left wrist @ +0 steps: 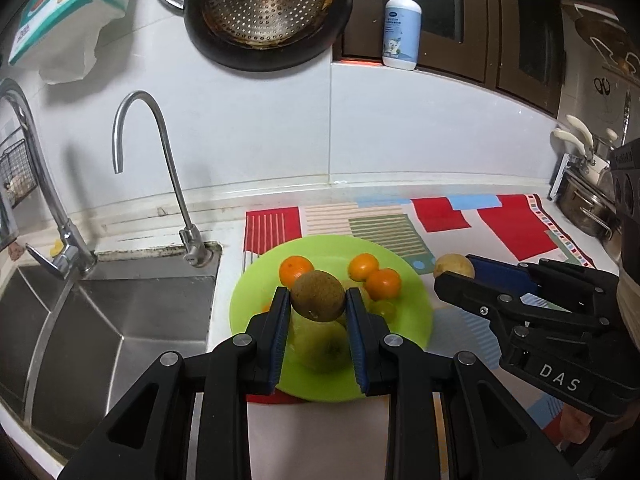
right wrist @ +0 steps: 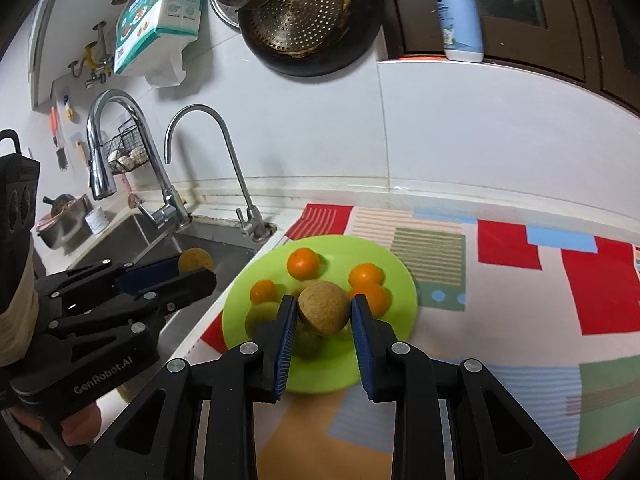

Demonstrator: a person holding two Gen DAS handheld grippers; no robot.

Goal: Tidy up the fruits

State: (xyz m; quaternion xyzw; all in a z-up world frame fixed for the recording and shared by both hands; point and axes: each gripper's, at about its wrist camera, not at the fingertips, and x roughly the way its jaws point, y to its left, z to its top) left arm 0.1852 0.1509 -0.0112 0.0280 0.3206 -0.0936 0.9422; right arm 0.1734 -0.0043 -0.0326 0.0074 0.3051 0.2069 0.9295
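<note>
A green plate (left wrist: 416, 320) (right wrist: 400, 280) lies on the patterned mat by the sink. On it are three oranges (left wrist: 295, 269) (right wrist: 303, 263) and some green fruit (left wrist: 322, 346). My left gripper (left wrist: 318, 300) is shut on a brown kiwi (left wrist: 317, 297) held above the plate; it also shows in the right wrist view (right wrist: 195, 261). My right gripper (right wrist: 323, 307) is shut on a second brown kiwi (right wrist: 323, 308), also above the plate; that kiwi shows in the left wrist view (left wrist: 454, 266) at the plate's right.
A steel sink (left wrist: 100, 320) with two taps (left wrist: 160, 160) lies left of the plate. A patterned mat (right wrist: 520, 300) covers the counter. A dark pan (left wrist: 268, 12) hangs on the wall. A soap bottle (left wrist: 402, 24) stands on the ledge. Pots (left wrist: 588, 204) stand at the far right.
</note>
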